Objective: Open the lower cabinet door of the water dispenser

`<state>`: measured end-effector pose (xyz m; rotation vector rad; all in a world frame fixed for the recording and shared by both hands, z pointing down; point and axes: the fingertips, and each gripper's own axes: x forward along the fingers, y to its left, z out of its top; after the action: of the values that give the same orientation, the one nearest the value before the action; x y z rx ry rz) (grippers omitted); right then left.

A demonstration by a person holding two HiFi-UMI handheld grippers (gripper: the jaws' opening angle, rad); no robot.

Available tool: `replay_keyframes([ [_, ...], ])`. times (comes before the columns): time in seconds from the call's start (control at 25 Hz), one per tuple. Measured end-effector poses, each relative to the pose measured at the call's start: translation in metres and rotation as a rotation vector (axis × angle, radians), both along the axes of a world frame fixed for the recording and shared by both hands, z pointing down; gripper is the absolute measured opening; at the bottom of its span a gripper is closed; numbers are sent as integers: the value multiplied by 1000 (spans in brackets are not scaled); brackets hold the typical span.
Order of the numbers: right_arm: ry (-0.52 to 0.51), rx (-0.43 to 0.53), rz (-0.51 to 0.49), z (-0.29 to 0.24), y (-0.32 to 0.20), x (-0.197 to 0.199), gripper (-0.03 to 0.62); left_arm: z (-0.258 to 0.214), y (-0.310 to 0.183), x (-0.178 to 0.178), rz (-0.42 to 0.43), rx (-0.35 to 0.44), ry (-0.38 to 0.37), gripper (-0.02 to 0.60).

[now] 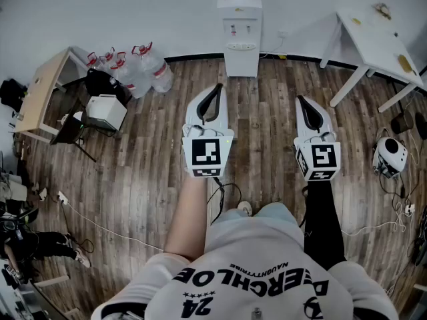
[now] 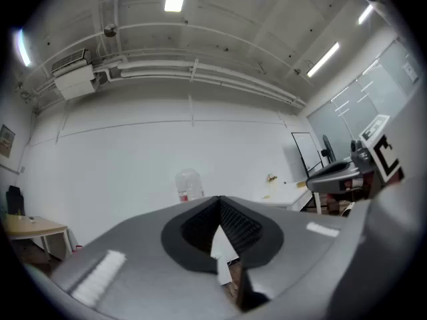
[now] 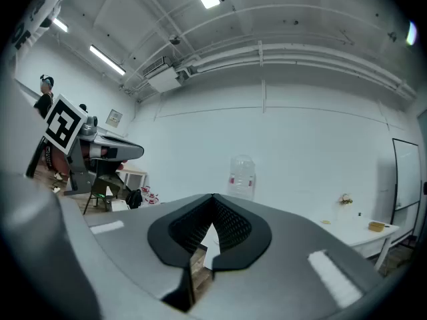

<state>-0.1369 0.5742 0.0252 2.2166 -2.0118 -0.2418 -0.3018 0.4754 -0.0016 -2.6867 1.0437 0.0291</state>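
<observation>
Head view: the water dispenser [image 1: 240, 35] stands against the white wall [image 1: 133, 12] at the top centre, on the wooden floor [image 1: 133, 152]. Its lower cabinet door [image 1: 241, 64] faces the person and looks closed. The 2 grippers are held out level over the floor, both pointing toward the dispenser and well short of it. The left gripper [image 1: 217, 87] is the nearer one, just left of the dispenser's line. The right gripper [image 1: 300, 99] is off to the right of it. Each has its jaw tips together with nothing between them. A cluster of water jugs [image 1: 143, 69] lies left of the dispenser, and a white table [image 1: 373, 35] stands to its right.

Left gripper view: the jaws of the left gripper [image 2: 219, 199] meet at their tips and hold nothing. The dispenser's bottle [image 2: 189, 185] rises just above and left of the tips, far ahead. A white sliver of the dispenser body shows through the gap behind the tips. The door itself cannot be made out here.

Right gripper view: the jaws of the right gripper [image 3: 212, 195] are closed and empty. The bottle [image 3: 241, 177] stands above and slightly right of the tips, well apart from them.
</observation>
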Motion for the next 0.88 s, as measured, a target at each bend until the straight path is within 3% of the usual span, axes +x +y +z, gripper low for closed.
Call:
replay_keyframes([
  [0.16,2,-6,-8,3,-2,-5,2,4,-4,-6,-4,-32,13,54],
  [0.72,-31,8,-16,9,0,-16,3,10,6,-15,-11,-25,-14,54],
  [0.88,-51,-4,-24,16,0,-23,6,17,9,-16,27,-63,-12,63],
])
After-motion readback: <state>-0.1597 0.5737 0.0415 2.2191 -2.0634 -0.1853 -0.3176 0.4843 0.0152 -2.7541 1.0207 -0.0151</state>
